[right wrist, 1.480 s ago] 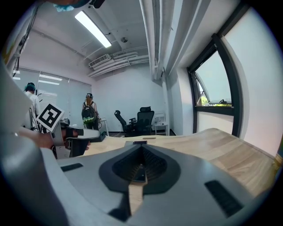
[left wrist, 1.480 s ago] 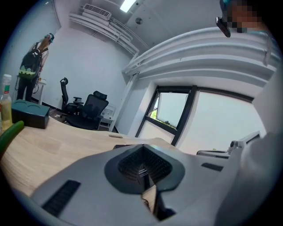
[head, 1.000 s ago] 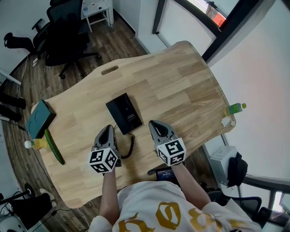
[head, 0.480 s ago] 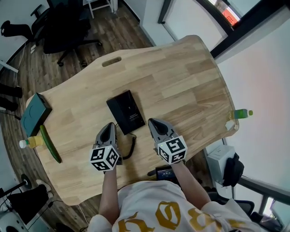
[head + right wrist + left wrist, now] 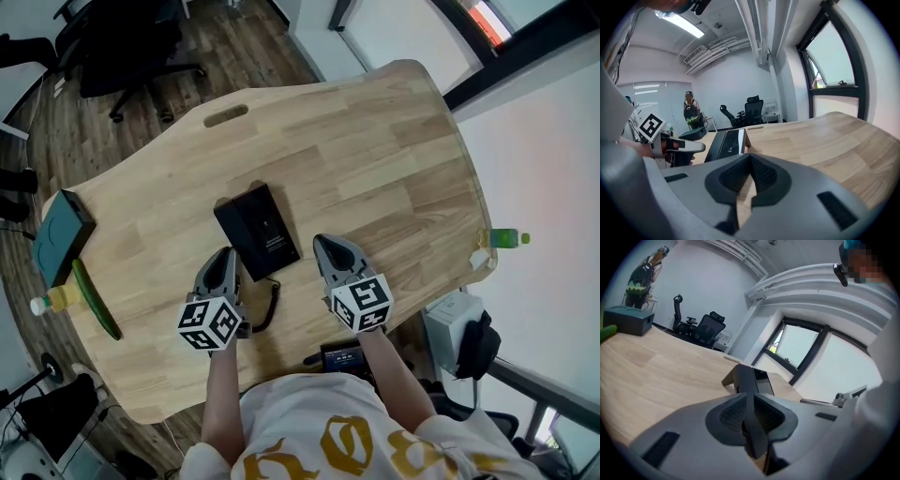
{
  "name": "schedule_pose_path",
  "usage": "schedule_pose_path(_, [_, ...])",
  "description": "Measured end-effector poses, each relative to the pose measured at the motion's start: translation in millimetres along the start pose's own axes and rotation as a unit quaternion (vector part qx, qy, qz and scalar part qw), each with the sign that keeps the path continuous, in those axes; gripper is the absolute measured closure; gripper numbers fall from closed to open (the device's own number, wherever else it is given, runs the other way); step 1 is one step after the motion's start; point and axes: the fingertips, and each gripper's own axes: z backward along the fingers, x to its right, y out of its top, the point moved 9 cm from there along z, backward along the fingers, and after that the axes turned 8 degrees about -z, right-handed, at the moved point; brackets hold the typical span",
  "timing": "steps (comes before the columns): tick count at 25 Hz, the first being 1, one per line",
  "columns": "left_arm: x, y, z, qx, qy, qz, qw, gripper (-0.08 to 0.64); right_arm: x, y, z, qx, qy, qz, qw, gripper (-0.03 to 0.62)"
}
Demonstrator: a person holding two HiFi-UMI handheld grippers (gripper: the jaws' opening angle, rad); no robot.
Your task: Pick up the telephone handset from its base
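Black office chairs [image 5: 122, 42] stand on a plank floor [image 5: 253, 52] by white walls [image 5: 731, 84] and windows [image 5: 832, 79].

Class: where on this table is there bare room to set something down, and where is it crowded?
Free: wood between telephone and right-edge bottle, and beyond the telephone. Crowded: left end, with teal box and long green thing.

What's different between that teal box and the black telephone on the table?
The teal box sits at the table's left edge; the black telephone lies near the middle. The telephone has a coiled cord trailing toward the table's near edge; the box shows none. The box looks blocky, while the telephone's top slopes like a wedge. Both are rectangular and rest on the wooden table.
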Motion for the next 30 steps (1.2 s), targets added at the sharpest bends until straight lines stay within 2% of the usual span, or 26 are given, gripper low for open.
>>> schedule_pose_path(4, [-2,-6,-11,-0.021,-0.018,0.024,0.9993,0.369,3,-5,-4,-0.007,-0.001,-0.004,1.0,0.588])
schedule_pose_path(6, [-1,-10,-17,-0.032,-0.026,0.029,0.9987,0.342,4,-7,-5,-0.01,0.0,-0.005,1.0,0.588])
schedule_pose_path(11, [-2,-12,-26,-0.041,-0.038,0.04,0.9976,0.344,3,-11,-9,-0.019,0.005,-0.003,1.0,0.588])
schedule_pose_path(17, [-6,-12,-35,-0.056,-0.054,0.053,0.9956,0.397,7,-12,-9,-0.025,-0.004,0.007,1.0,0.587])
schedule_pose_path(24, [-4,-10,-30,-0.056,-0.052,0.042,0.9962,0.439,3,-15,-10,-0.033,-0.002,0.016,0.999,0.588])
schedule_pose_path(30, [-7,-12,-27,-0.054,-0.063,0.072,0.9939,0.453,1,-15,-4,-0.031,-0.004,0.018,0.999,0.588])
